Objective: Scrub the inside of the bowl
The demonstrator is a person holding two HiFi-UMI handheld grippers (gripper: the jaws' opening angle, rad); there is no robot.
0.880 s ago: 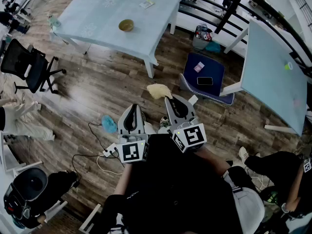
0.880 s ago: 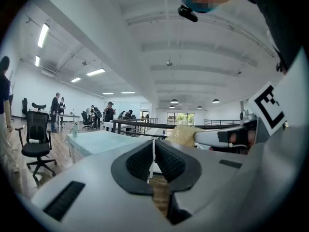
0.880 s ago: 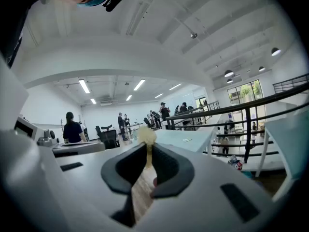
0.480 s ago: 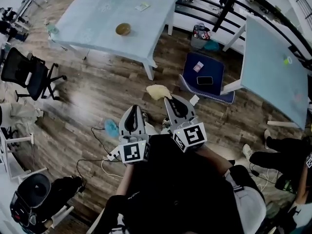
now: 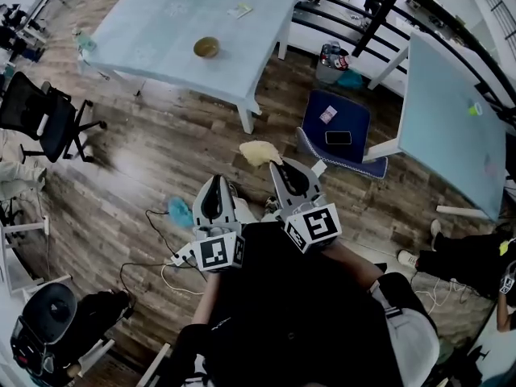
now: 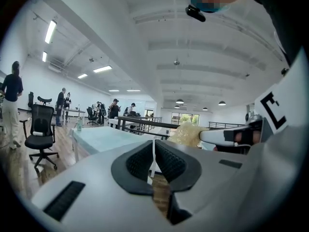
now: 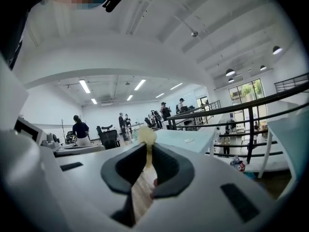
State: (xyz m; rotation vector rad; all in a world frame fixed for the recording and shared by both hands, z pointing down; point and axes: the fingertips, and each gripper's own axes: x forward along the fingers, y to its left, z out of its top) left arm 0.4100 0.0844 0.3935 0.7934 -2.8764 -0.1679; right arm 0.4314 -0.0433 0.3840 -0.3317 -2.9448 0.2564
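Note:
The small tan bowl (image 5: 206, 47) stands on the pale blue table (image 5: 161, 22), far ahead of both grippers. Close to the person's body, over the wooden floor, my left gripper (image 5: 216, 178) is shut with nothing between its jaws. Beside it my right gripper (image 5: 274, 161) is shut on a yellow scrubber (image 5: 260, 151), which sticks out past its tips. In the right gripper view the scrubber (image 7: 146, 135) shows as a pale yellow tuft pinched between the dark pads. In the left gripper view the scrubber (image 6: 186, 133) appears to the right of the closed jaws.
A black office chair (image 5: 40, 115) stands left of the table. A blue seat (image 5: 337, 127) with a phone on it is ahead on the right, next to a second pale table (image 5: 447, 111). A blue cloth (image 5: 180, 210) and cables (image 5: 161, 244) lie on the floor. People stand in the background.
The head view has shifted slightly. Both grippers keep their places near the body, and the scrubber stays in the right one. A person at the left edge has gone from view.

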